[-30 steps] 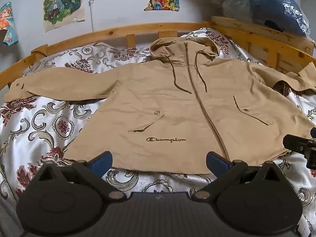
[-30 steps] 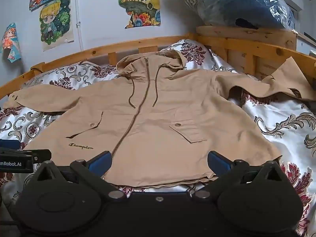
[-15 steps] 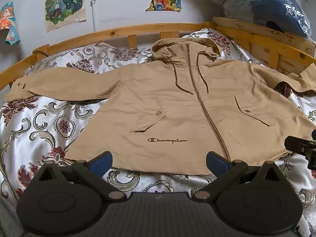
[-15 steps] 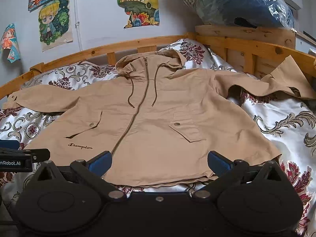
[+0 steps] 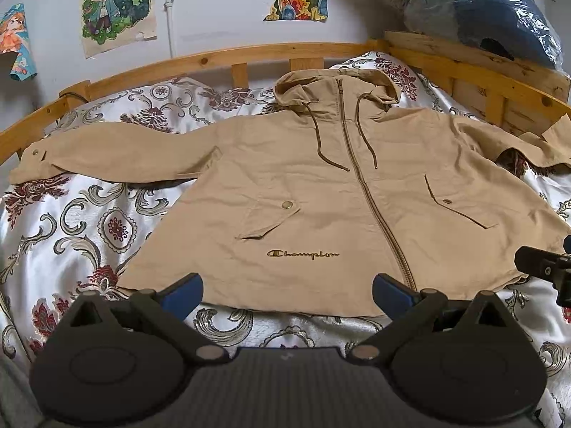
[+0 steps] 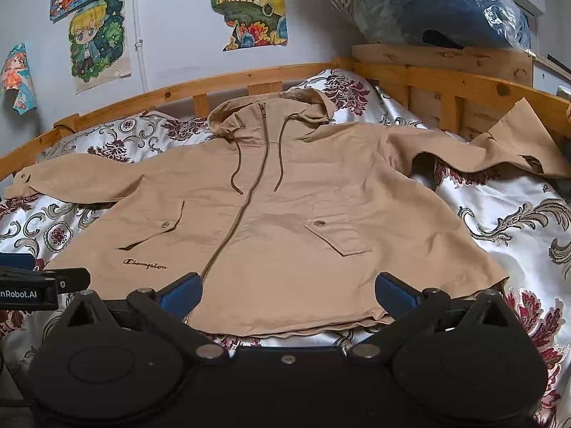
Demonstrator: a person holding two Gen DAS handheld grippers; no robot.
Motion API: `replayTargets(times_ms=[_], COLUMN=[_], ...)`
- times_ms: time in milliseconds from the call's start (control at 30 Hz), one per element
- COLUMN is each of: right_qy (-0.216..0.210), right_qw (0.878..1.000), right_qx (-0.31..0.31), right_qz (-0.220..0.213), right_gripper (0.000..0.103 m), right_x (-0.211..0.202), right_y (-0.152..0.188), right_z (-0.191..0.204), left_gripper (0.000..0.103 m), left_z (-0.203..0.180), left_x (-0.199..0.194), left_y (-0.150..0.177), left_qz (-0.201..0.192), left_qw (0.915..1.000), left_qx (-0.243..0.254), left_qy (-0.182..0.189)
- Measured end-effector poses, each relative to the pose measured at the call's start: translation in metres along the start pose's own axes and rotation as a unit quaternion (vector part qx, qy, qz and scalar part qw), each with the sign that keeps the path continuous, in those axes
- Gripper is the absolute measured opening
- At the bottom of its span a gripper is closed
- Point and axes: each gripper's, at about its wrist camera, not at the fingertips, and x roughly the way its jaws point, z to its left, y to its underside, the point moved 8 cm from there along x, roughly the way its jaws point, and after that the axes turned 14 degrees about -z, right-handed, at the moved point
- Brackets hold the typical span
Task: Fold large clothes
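Since a second ago both cameras have eased very slightly toward the bed, so the tan jacket (image 5: 321,192) sits a touch lower in each view, while the garment itself lies unchanged. It is spread face up on the bed (image 5: 89,221) over a floral satin cover, zipped shut, hood at 12 o'clock against the wooden headboard (image 5: 214,57), hem at 6 o'clock nearest the grippers. One sleeve stretches flat toward 9 o'clock; the other runs toward 3 o'clock and appears to climb onto the side rail (image 6: 464,82), though the fisheye bend makes that hard to judge. The left gripper (image 5: 287,290) hangs just short of the hem, its blue-padded fingers (image 5: 183,289) spread wide and holding nothing. The right gripper (image 6: 289,292) hovers over the hem beside the zip's lower end, fingers (image 6: 396,292) likewise spread and empty. Cartoon posters (image 6: 98,41) hang on the wall, and a plastic-wrapped bundle (image 6: 446,3) sits at 1 o'clock.
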Motion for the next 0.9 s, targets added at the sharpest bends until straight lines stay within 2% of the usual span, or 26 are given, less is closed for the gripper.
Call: replayTargets(times_ms=[900], right_qy=[-0.002], right_qw=[1.0], right_qx=[0.001], right_qz=[0.001], right_gripper=[0.102], right_x=[-0.0025], right_y=[0.0015], right_z=[0.0009], left_gripper=[0.102], left_z=[0.0005], left_x=[-0.0003], left_y=[-0.0001], left_qz=[-0.001], left_qw=[1.0], left_qx=[0.001], left_qy=[0.001])
